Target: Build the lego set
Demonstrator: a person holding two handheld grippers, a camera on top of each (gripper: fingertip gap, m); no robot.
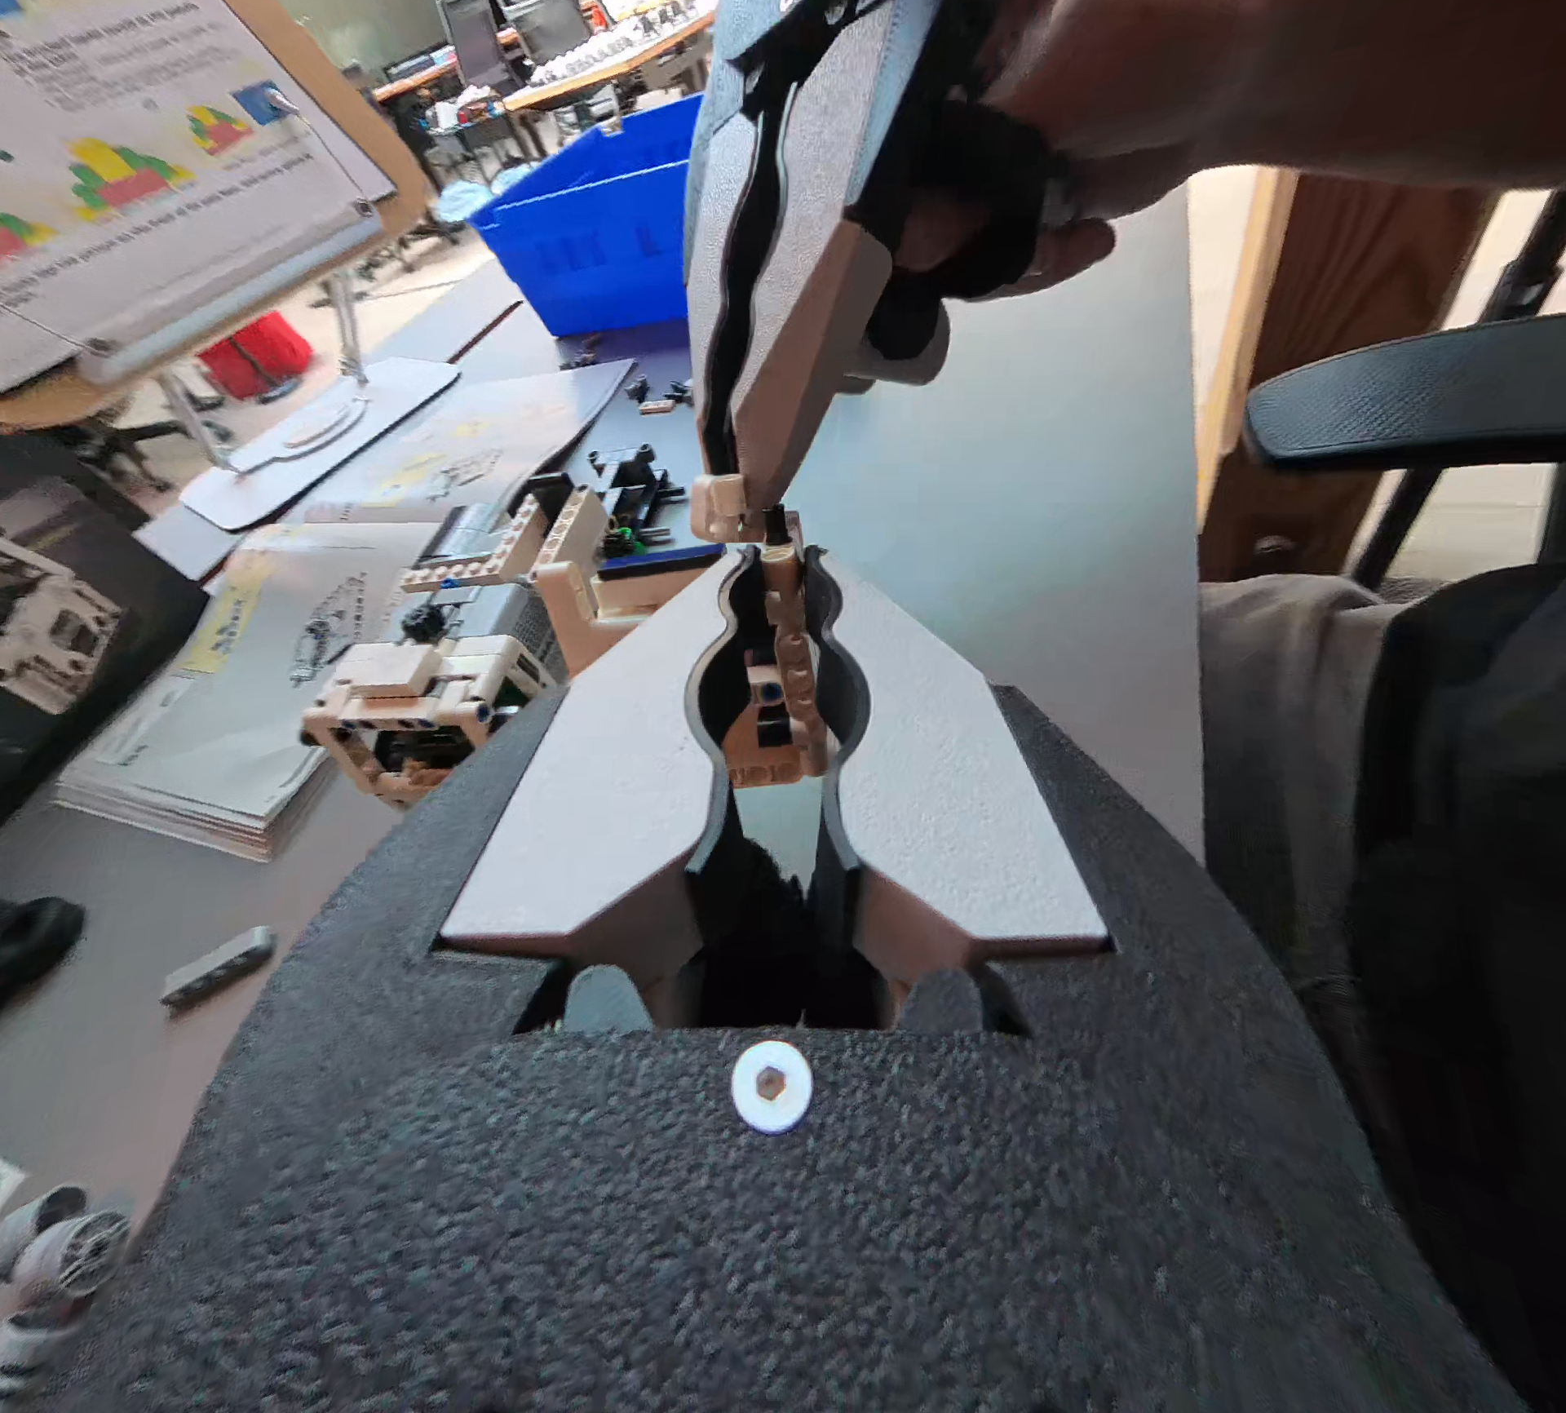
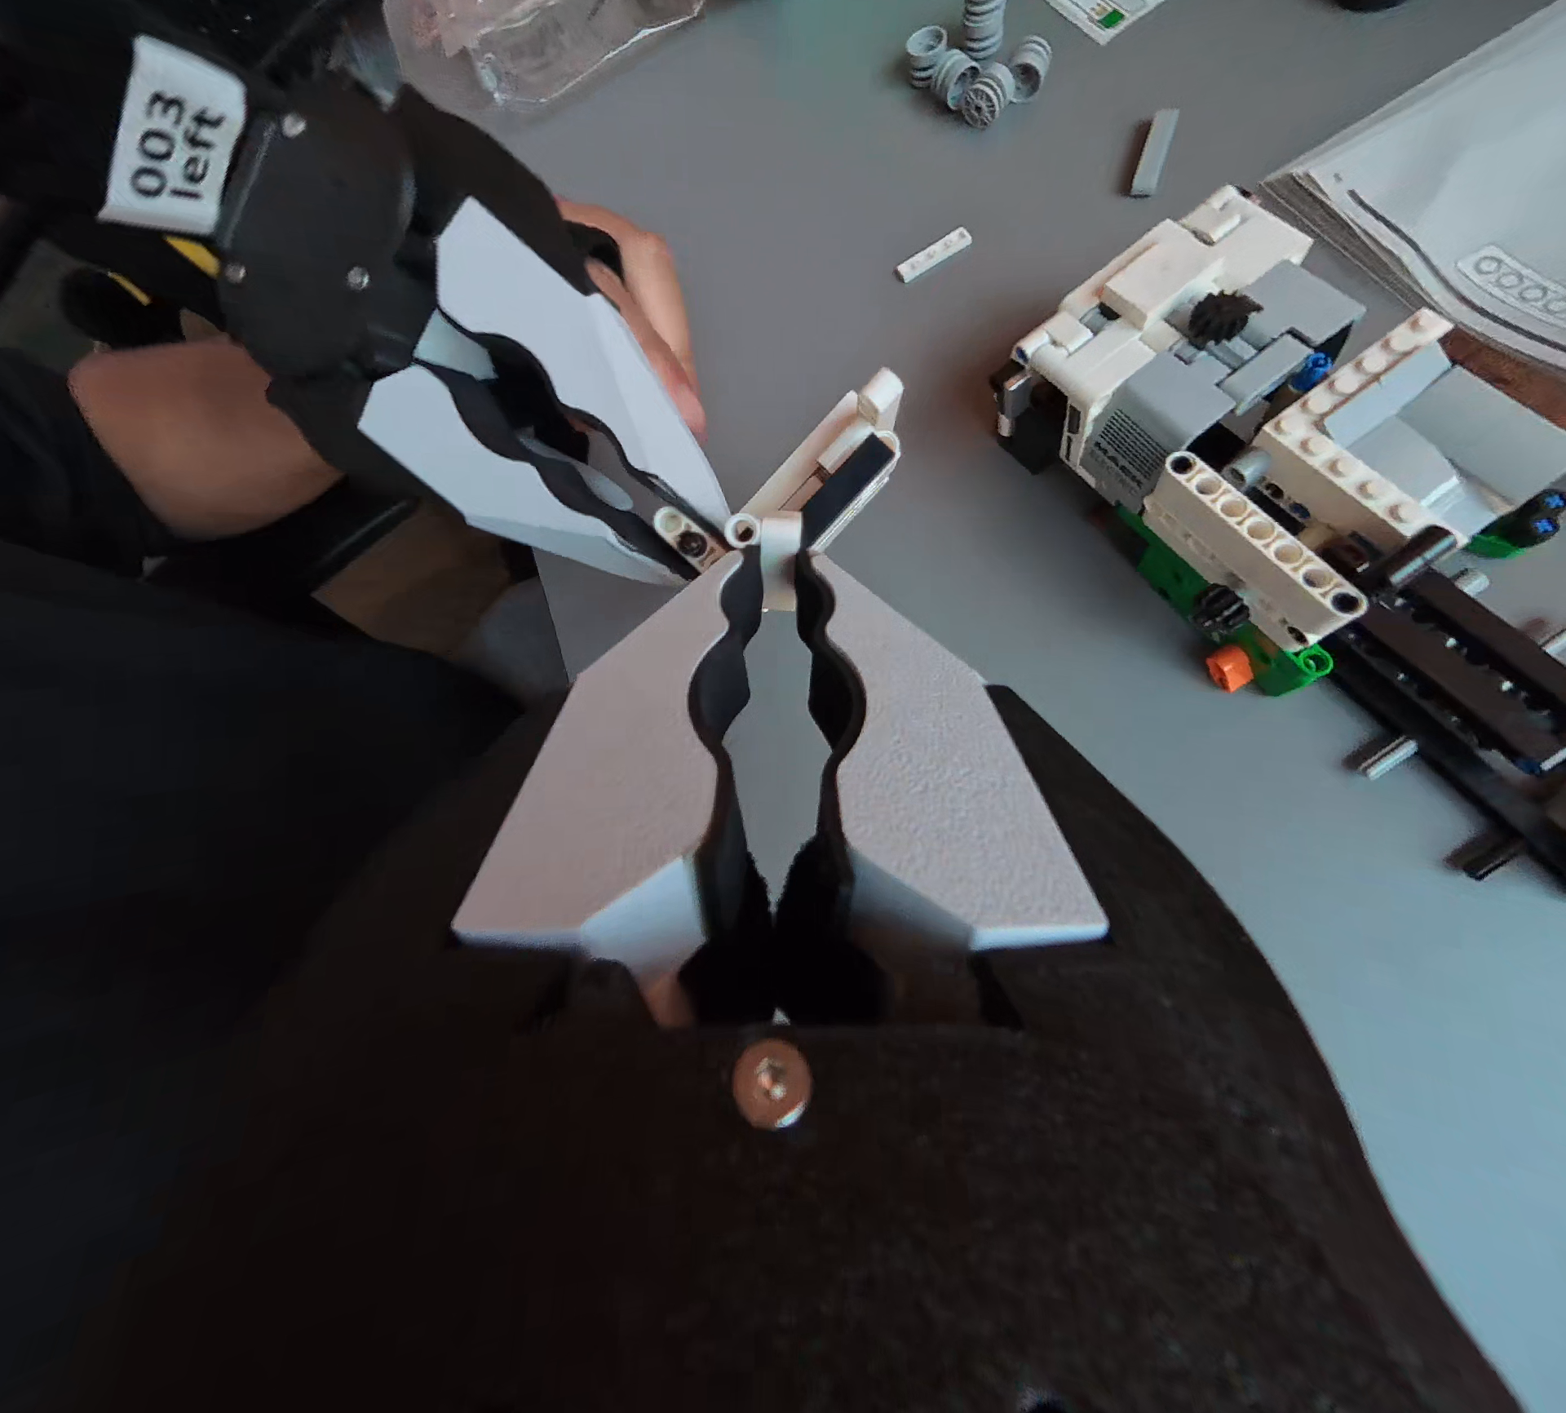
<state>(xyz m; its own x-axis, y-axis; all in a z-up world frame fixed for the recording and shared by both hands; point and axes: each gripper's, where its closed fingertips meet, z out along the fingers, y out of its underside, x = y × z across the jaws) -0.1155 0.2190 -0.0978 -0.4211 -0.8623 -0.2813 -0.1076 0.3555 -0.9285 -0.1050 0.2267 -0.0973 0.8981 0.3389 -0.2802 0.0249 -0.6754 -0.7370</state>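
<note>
- A blue bin sits far back on the desk; its contents are hidden.
- Left tongs clench a white brick panel.
- Right tongs pinch a small white piece touching it, above the desk beside the half-built truck.

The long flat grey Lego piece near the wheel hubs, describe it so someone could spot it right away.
Start at the half-built white truck on the grey table. Beyond its cab lies a pile of grey wheel hubs. Just right of that pile, the dark grey tile lies alone, smooth-topped and darker than the smaller pale plate nearby.
</note>
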